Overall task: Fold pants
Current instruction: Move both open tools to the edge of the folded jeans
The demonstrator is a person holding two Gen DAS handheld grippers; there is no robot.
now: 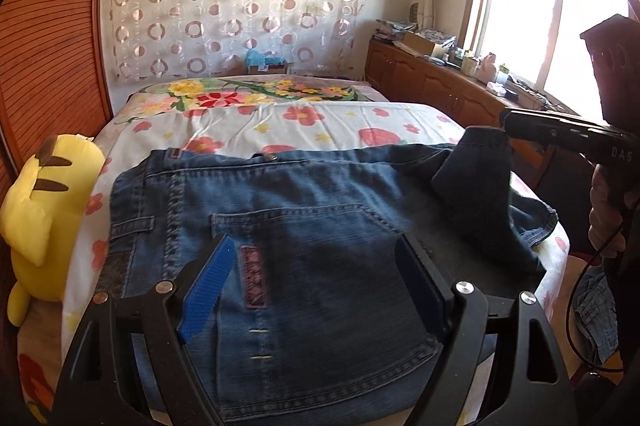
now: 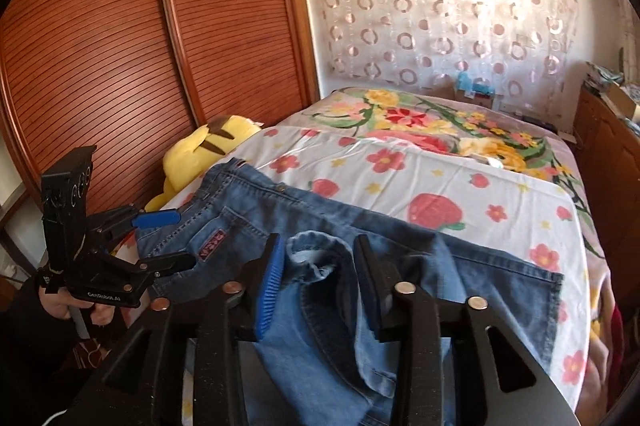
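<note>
The bed [image 2: 460, 193] is taking up most of the room, its flowered sheet running back toward the curtained wall, and the pants [image 1: 304, 201] are lying across its near end with their long axis going side to side along the near edge. The waistband is sitting toward the left, near the yellow plush toy [image 1: 36, 201]; the legs are heading off to the right, where the fabric is bunching up. A leg cuff [image 2: 316, 254] is doubling back over the denim there.

The right gripper [image 2: 318, 266] is hanging directly over that cuff, its jaws partly spread with the folded hem standing between them; the pads are not pressing on the cloth, so it is reading to me as loose rather than pinched. The left gripper [image 1: 316, 290] is hovering over the seat of the pants by the back pocket [image 1: 320, 250], jaws spread wide and gripping nothing.

So the right hand is clearly the nearer one to the leg end, the left to the waist. Any fold, I would judge, is going to run along that left-to-right line.
</note>
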